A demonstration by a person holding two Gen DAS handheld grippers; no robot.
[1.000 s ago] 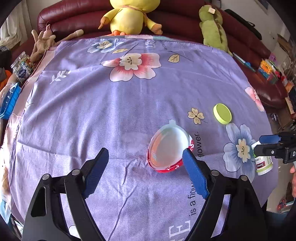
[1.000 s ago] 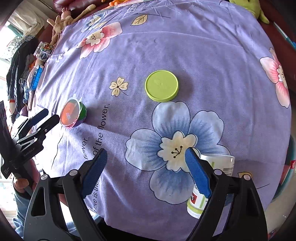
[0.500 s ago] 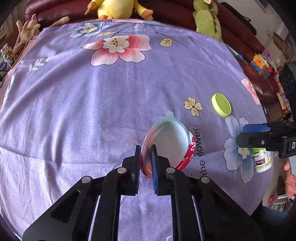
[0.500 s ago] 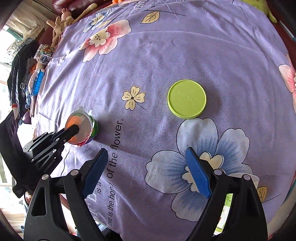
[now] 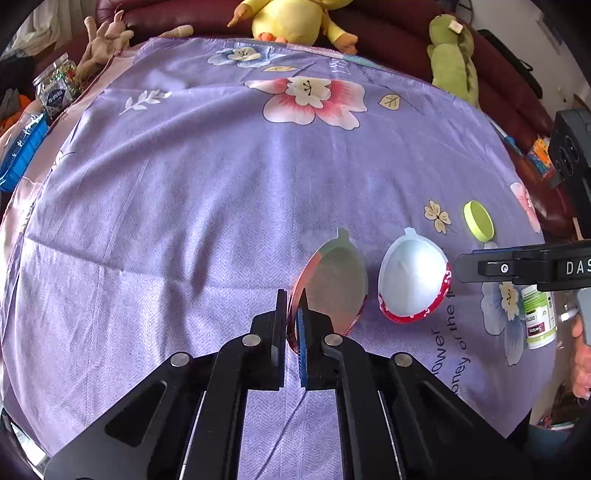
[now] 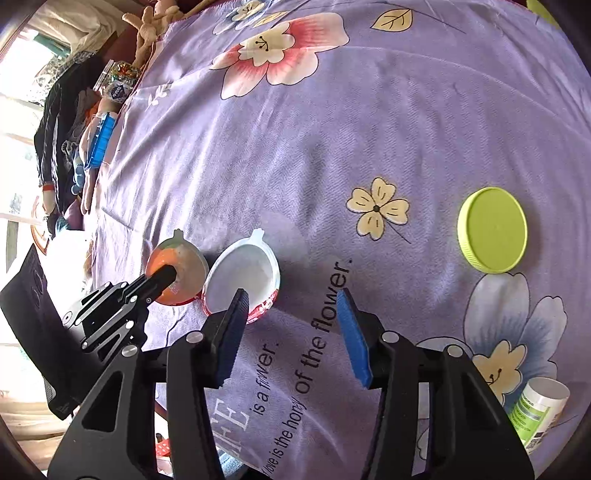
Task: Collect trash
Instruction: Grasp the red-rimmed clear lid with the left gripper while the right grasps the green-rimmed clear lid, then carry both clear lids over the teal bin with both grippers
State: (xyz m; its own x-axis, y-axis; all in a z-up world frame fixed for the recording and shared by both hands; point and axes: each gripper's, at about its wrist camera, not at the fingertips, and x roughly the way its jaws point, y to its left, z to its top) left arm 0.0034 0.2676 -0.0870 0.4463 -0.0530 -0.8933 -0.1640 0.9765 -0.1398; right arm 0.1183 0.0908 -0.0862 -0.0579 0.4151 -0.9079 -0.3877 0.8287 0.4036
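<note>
A plastic egg-shaped capsule lies split in two on the purple floral cloth [image 5: 184,221]. My left gripper [image 5: 291,299] is shut on the near rim of the orange-tinted half [image 5: 332,288], which is tilted up. Right beside it lies the white half with a red rim [image 5: 412,284], hollow side up. In the right wrist view my right gripper [image 6: 291,325] hangs over the white half [image 6: 243,273], its jaws closing. The left finger [image 6: 236,314] covers the near rim and neither pad presses on it. A green lid [image 6: 492,229] lies to the right. A white bottle [image 6: 535,417] lies at the cloth's near right edge.
Plush toys, a yellow one [image 5: 291,18] and a green one [image 5: 452,62], sit on the dark red sofa behind the cloth. A jar [image 5: 55,90] and a blue box [image 5: 22,155] stand off the left edge. A person's hand [image 5: 581,350] shows at the right.
My left gripper shut on the capsule's rim and pulled the orange half leftward off the white half. My right gripper moved left from the bottle to the white half, its jaws narrowing.
</note>
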